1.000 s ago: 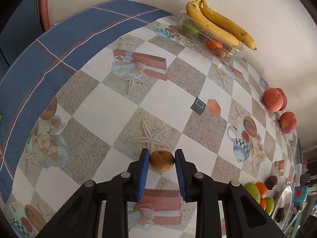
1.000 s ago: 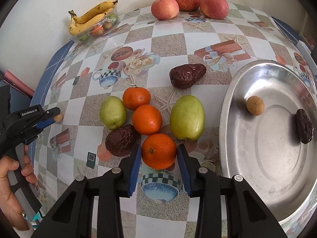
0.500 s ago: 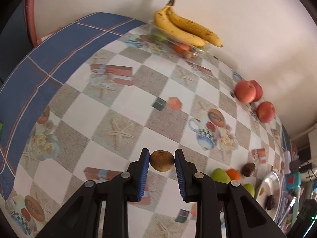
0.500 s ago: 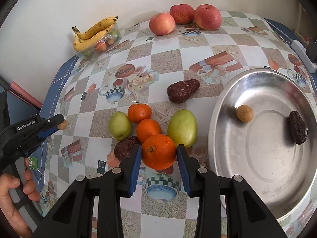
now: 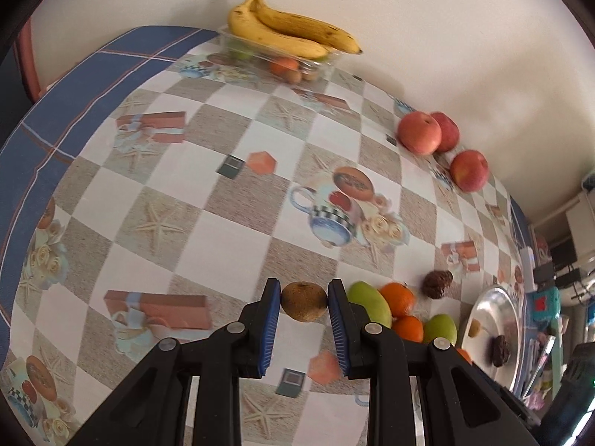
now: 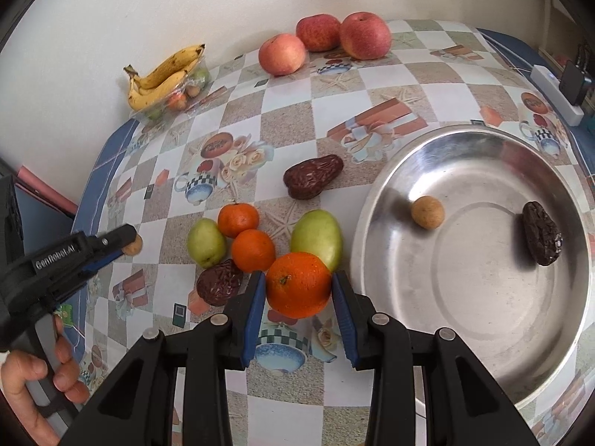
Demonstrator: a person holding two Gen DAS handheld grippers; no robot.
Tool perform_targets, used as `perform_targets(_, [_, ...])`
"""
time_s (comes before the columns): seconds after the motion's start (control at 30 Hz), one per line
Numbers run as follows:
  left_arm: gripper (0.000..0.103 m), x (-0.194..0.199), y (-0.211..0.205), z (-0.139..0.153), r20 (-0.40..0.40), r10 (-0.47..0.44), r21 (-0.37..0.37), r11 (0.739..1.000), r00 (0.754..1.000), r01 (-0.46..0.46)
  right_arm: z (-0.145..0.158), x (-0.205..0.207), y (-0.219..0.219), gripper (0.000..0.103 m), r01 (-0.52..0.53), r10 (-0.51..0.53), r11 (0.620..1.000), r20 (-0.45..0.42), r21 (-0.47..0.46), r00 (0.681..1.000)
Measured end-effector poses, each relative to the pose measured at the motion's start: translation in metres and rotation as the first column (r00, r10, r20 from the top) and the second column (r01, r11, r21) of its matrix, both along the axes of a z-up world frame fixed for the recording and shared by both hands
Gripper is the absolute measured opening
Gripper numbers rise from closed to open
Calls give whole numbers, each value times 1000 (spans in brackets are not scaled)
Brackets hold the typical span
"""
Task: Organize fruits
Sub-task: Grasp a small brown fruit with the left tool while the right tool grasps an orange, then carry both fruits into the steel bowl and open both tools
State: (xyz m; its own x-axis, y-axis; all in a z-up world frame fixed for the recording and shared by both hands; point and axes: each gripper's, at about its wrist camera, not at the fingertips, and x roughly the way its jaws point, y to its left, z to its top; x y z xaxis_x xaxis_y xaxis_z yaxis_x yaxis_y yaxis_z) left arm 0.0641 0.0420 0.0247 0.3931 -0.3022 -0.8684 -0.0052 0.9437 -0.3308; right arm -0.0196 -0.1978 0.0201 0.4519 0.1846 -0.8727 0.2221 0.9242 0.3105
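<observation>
While both lifted: left claw (image 5: pixel 304 301) clamps small brown fruit (image 5: pixel 304 301); right claw (image 6: pixel 298 286) clamps orange (image 6: pixel 298 284)

A home dining corner, by the look of it. A patterned tablecloth (image 6: pixel 372 85) covers the table against a plain wall (image 5: pixel 446 29). Bananas (image 5: pixel 290 33), apples (image 6: pixel 323 37) and a steel plate (image 6: pixel 479 353) sit out.

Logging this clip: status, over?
Left gripper shut on small brown fruit. Right gripper shut on orange. Path to steel bowl unobstructed.
</observation>
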Motion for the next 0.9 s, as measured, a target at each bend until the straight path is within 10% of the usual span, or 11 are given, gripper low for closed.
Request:
perform_targets(0.4, [28, -25, -77, 2, 8, -182, 43, 982, 983, 182, 10, -17, -52, 38, 138, -137, 990, 16, -43, 990])
perform_targets(0.9, [28, -84, -199, 3, 39, -470, 37, 883, 882, 468, 14, -54, -132, 38, 339, -340, 933, 9, -120, 940])
